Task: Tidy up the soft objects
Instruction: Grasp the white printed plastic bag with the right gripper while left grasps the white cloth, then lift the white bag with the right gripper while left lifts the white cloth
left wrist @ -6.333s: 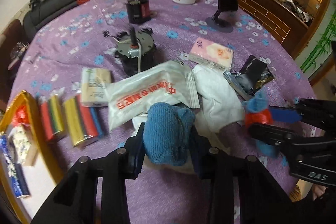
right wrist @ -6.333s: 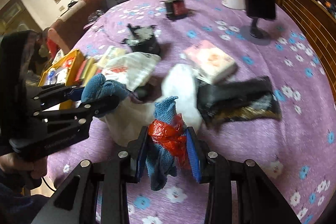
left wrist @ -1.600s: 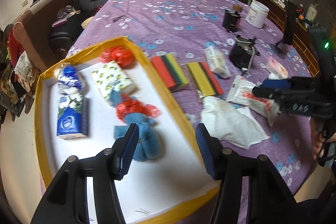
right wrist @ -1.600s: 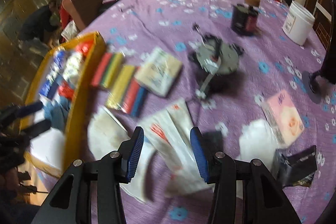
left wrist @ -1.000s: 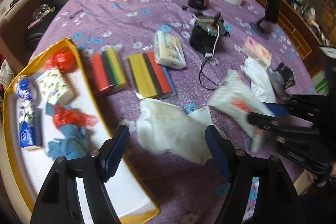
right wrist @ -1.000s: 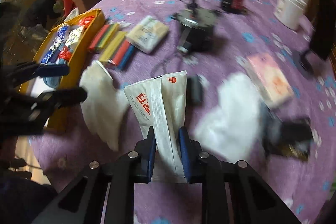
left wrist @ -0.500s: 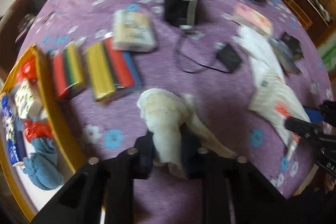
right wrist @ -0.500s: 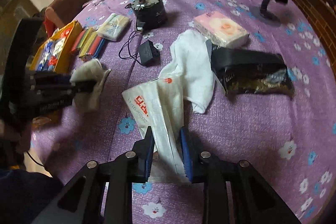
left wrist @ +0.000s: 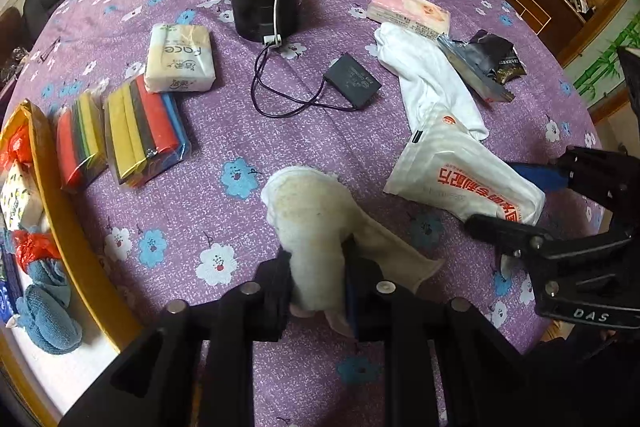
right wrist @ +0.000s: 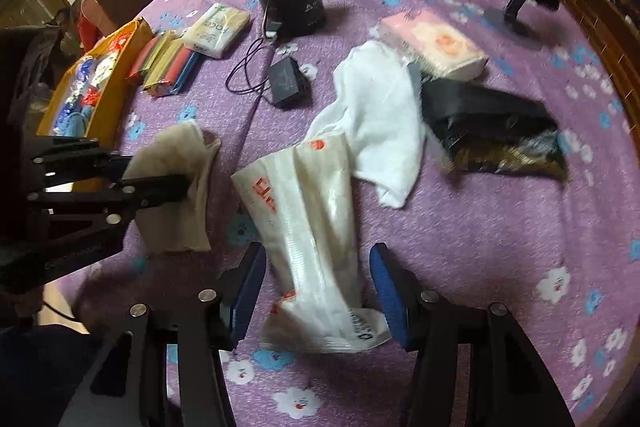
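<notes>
The left gripper (left wrist: 316,279) is closed on the cream cloth (left wrist: 312,223), whose lower end hangs down to the purple tablecloth (left wrist: 224,131). The right gripper (right wrist: 316,291) stands wide open; the white packet (right wrist: 308,211) lies on the tablecloth between its 2 fingers, and they do not press it.

The step in hand seems to be the carrying of the cream cloth to the yellow tray (left wrist: 68,227). The tray is at the left edge of the tablecloth and already holds a blue cloth (left wrist: 48,311) with a red bag (left wrist: 32,251). The cream cloth is well apart from the tray.

The next move probably calls for a firm hold on the cloth, a swing over the tray wall, and opening only above the tray floor. The white sock (right wrist: 380,123), beside the packet, is not yet sorted
</notes>
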